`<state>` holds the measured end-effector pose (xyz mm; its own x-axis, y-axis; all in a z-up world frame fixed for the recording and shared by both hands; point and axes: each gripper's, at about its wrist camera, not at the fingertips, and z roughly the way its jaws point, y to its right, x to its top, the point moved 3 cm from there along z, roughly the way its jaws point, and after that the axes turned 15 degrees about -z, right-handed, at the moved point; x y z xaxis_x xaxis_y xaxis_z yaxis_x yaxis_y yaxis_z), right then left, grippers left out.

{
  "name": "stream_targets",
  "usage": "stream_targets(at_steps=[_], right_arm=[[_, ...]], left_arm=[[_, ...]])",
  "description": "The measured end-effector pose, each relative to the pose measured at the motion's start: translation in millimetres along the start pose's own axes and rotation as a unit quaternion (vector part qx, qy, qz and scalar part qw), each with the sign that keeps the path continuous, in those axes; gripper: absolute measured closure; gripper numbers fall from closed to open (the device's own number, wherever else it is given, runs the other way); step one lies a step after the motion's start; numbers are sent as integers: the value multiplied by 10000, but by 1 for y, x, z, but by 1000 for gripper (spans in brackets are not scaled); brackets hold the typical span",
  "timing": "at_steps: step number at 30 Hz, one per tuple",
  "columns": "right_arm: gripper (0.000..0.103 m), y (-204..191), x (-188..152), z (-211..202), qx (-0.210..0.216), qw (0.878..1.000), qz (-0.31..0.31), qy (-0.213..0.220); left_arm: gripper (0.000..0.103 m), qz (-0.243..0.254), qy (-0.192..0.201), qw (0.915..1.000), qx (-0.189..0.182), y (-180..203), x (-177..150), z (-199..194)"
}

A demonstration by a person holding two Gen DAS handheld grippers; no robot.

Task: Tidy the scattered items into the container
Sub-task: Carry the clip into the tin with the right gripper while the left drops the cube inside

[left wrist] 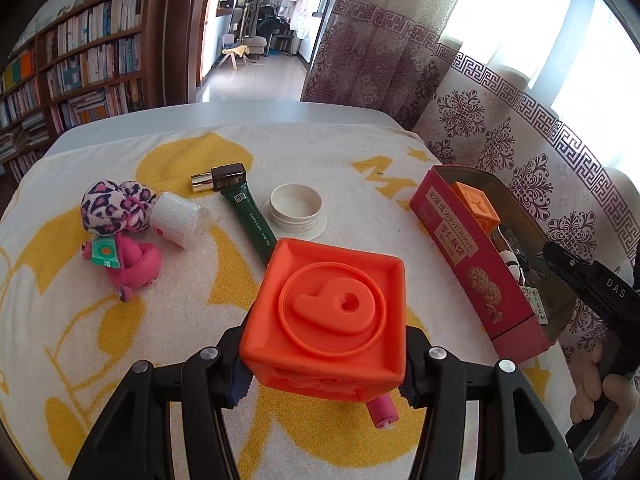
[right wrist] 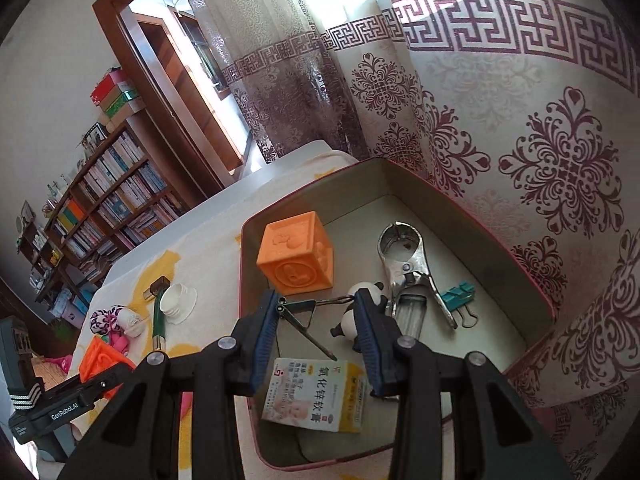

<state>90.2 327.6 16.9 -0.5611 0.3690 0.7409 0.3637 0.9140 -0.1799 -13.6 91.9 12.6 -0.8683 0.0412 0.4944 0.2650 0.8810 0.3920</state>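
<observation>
Orange block [left wrist: 326,316], raised 6 on top

"6" on orange block [left wrist: 328,312]

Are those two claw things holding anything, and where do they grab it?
The left gripper clamps the orange cube by its two opposite sides. The right gripper holds nothing.

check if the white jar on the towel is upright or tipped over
Upright. The white jar stands on its wider base on the towel, its open mouth facing up; the inside looks empty. No lid is on it.
</observation>
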Motion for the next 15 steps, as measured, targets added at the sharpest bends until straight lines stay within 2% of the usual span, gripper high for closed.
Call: stream_targets(at_steps=[5,15], right_arm=[[61,20,-5,-5,-109,9999,35,53],[61,36,-11,-8,-215,9996,-84,140]], left_arm=[[45,237,-71,9996,-139,38,-3,5],[45,701,-155,9964,-459,120,-4,20]])
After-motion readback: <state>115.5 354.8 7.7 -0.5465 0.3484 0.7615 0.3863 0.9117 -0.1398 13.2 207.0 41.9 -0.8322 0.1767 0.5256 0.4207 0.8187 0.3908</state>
